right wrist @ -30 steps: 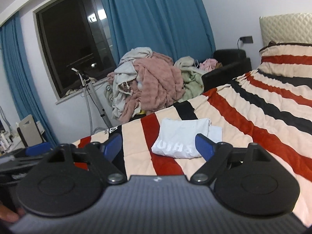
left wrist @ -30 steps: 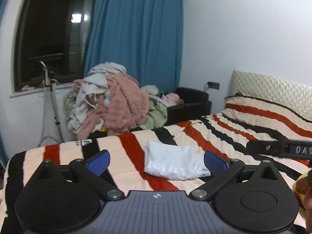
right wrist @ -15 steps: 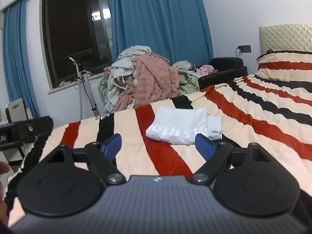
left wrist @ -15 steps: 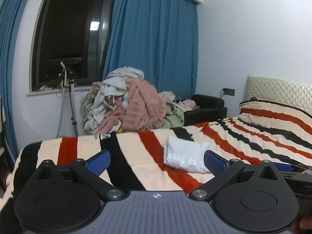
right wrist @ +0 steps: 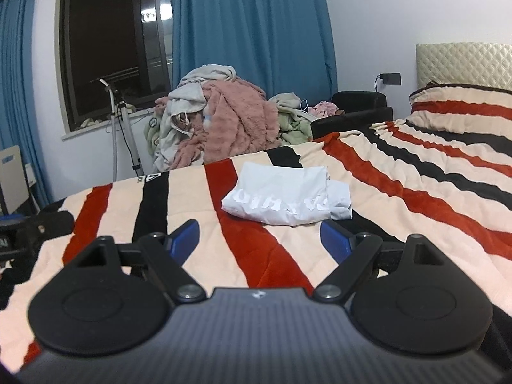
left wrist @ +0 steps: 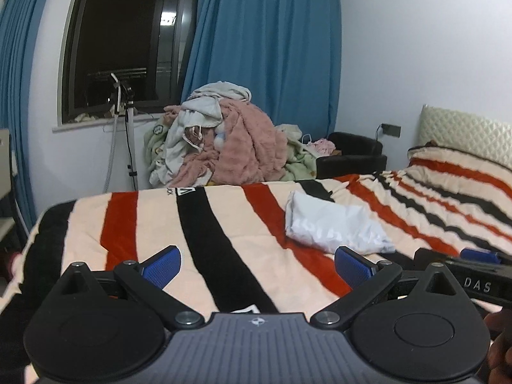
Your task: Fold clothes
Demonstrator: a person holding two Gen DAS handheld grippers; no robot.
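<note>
Lying folded on striped blanket (right wrist: pixel 400 192): white shirt (right wrist: pixel 284 196); both claws spread.

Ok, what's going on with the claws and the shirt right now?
Left gripper open, empty. Right gripper open, empty. White shirt folded on striped blanket. Nothing in the way.

White folded garment (right wrist: pixel 281 196); red-black-cream striped blanket (right wrist: pixel 416 211); blue curtain (right wrist: pixel 252 32); pink laundry (right wrist: pixel 236 121).

striped blanket (left wrist: pixel 224 217), blue curtain (left wrist: pixel 265 48), dark window (left wrist: pixel 128 38), black armchair (left wrist: pixel 352 156).
</note>
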